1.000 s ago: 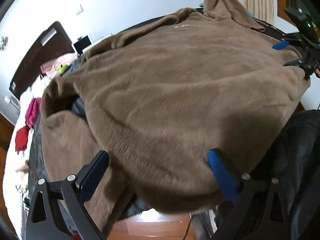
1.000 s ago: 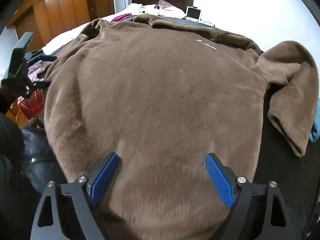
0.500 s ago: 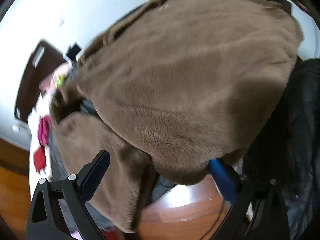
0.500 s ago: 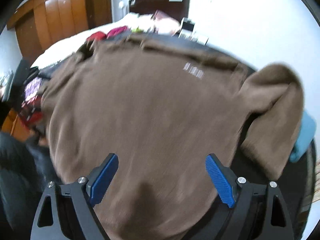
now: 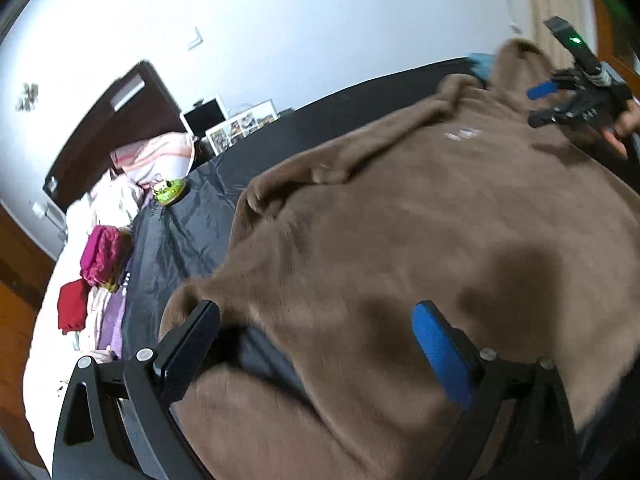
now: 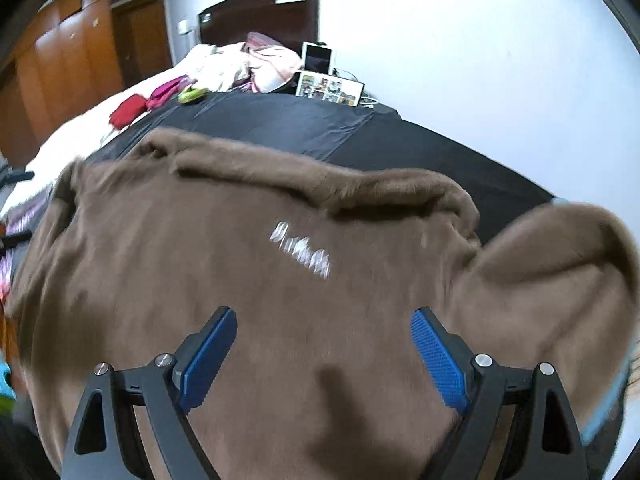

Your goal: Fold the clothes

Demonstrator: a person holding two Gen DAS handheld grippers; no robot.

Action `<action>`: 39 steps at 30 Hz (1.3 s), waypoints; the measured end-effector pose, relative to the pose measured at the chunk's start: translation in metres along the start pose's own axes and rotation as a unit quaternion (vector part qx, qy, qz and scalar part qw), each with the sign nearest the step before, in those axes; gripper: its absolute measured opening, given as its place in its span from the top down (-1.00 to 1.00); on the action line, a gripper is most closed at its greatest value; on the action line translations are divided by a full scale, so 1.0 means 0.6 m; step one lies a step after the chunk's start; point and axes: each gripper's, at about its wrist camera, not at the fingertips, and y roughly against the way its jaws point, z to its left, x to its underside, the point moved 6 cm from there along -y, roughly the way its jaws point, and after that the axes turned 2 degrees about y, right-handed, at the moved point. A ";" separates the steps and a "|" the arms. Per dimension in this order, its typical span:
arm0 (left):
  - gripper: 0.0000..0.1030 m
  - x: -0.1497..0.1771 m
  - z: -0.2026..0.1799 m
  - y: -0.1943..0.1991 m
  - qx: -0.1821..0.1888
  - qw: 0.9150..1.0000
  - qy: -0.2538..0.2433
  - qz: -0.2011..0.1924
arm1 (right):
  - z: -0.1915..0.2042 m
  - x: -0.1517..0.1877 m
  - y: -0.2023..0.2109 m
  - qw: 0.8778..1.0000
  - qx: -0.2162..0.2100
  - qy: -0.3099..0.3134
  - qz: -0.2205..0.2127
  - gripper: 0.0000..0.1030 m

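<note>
White wall (image 6: pixel 460 60), dark headboard (image 6: pixel 260 12)

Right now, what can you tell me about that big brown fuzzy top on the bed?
The brown fleece top looks soft and plush, with small pale lettering on it. It lies spread across the black sheet, one sleeve bent up at the side. Both grippers, jaws open, sit over its near edge.

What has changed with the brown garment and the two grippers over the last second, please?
The brown fleece garment now covers less of the black sheet: its far edge has drawn back toward the person, baring sheet that was covered a second ago. Both views swung and blurred. The left gripper and right gripper stayed open and took hold of nothing. The folded clothes by the pillows have not moved.
</note>
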 end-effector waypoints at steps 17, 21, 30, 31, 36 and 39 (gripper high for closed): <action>-0.92 -0.160 0.026 -0.323 -0.028 0.992 0.027 0.120 | -0.054 -0.131 -0.233 0.997 0.000 0.001 0.082 -0.76; -0.92 -0.209 0.063 -0.357 -0.054 0.989 0.077 0.111 | -0.095 -0.179 -0.249 0.998 0.012 -0.053 0.043 -0.76; -0.92 -0.251 0.118 -0.366 -0.066 0.982 0.163 0.069 | -0.150 -0.215 -0.211 0.987 0.004 -0.154 -0.050 -0.76; -0.92 -0.249 0.114 -0.361 -0.076 0.984 0.149 0.067 | -0.142 -0.212 -0.206 0.989 0.005 -0.140 -0.049 -0.76; -0.92 -0.219 0.108 -0.343 -0.086 0.986 0.118 0.074 | -0.089 -0.169 -0.207 0.996 -0.028 -0.087 0.005 -0.76; -0.92 -0.192 0.110 -0.340 -0.094 0.985 0.112 0.087 | -0.068 -0.135 -0.226 0.996 -0.025 -0.068 0.044 -0.76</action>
